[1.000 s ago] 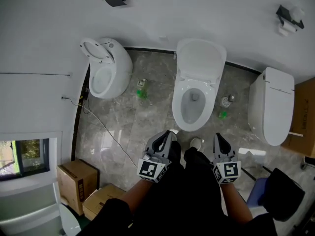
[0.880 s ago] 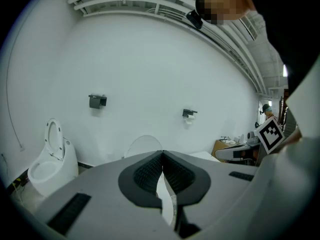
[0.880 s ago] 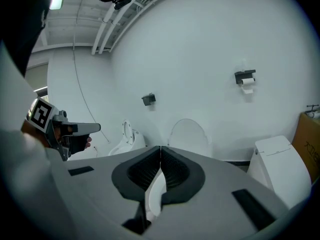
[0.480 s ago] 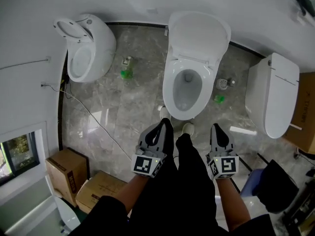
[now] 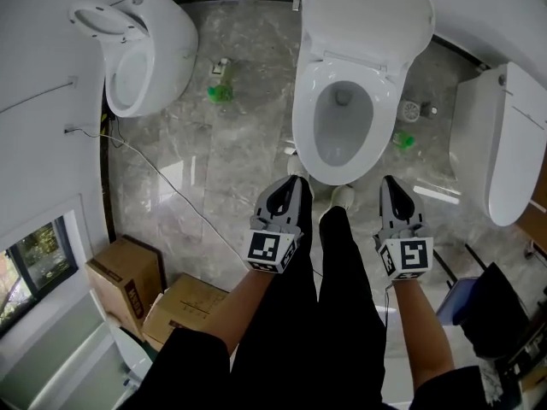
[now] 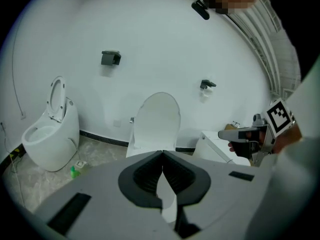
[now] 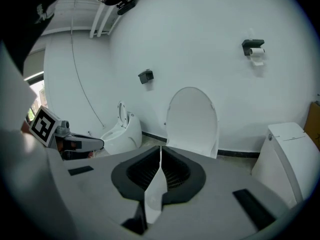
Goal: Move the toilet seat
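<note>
Mid toilet [image 5: 308,101] w/ lid [image 5: 366,20] up

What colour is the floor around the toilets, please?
Grey with pale marble veining; the floor shows best in the head view.

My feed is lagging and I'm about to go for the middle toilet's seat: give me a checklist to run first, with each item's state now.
1. Left gripper open for a grasp: not ok, jaws together, nothing between them.
2. Right gripper open: not ok, also shut and empty.
3. Middle toilet in front of both grippers: ok.
4. Its lid raised: ok, upright against the wall.
5. Seat ring up or down: cannot tell.
6. Floor cable away from the feet: ok.
</note>
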`<state>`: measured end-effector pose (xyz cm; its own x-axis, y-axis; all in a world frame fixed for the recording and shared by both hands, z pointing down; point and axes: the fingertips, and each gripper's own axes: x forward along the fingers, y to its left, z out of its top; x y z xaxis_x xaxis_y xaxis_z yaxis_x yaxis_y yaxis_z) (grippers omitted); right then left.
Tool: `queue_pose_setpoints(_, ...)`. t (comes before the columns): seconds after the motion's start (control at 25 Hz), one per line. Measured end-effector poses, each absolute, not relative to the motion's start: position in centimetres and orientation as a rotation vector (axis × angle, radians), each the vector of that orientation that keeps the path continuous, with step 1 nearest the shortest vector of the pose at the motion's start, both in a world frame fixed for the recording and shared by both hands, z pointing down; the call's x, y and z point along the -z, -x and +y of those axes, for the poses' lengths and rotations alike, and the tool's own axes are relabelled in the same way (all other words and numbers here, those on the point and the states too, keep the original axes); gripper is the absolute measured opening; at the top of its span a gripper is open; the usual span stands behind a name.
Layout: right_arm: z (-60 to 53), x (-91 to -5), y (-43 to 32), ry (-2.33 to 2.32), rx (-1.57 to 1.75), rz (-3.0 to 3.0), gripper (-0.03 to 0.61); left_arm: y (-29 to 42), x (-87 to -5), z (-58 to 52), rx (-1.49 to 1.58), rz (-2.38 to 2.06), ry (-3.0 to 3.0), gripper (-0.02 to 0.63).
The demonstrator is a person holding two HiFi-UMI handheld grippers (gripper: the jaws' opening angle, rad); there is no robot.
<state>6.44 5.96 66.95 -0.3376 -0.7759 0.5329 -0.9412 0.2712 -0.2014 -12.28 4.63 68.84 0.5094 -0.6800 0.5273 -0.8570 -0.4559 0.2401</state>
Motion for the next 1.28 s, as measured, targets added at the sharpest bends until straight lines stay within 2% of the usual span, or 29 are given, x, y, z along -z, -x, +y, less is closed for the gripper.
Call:
queue_pose_setpoints(0.44, 7.3, -79.2, -7.9, -1.634, -0.829, -2.057, 0.032, 11.9, -80.3, 4.2, -0.549, -1.174, -2.279, 0.015)
queue_pose_setpoints(0.68, 9.0, -85.5, -7.6, -1.645, -0.899, -1.955, 0.032, 12.8, -87.5, 4.9, -0.681, -1.120, -2.186, 0.015)
queue_pose_setpoints(1.04, 8.9, -93.6, -7.8, -1.633, -0.961, -1.853, 0.035, 12.9, -93.2, 3.1, -0.727, -1.085, -2.175, 0.015)
queue_pose_setpoints(1.08, 8.7, -94.4, -7.9, -1.627, -0.967, -1.844, 0.040, 12.8, -93.8, 3.1, -0.730, -1.067, -2.170, 0.020)
queue_pose_setpoints(1.16, 8.6, -95.7, -8.1, -1.613, -0.959, -1.817, 0.091, 12.4, -94.9, 3.5, -0.745, -1.012, -2.170, 0.023)
queue_pose_setpoints(1.28, 8.9, -97.3, -8.4, -1.603, -0.953, -1.773, 0.108, 12.2, -96.5, 4.4, -0.785, -0.927, -2.181, 0.025)
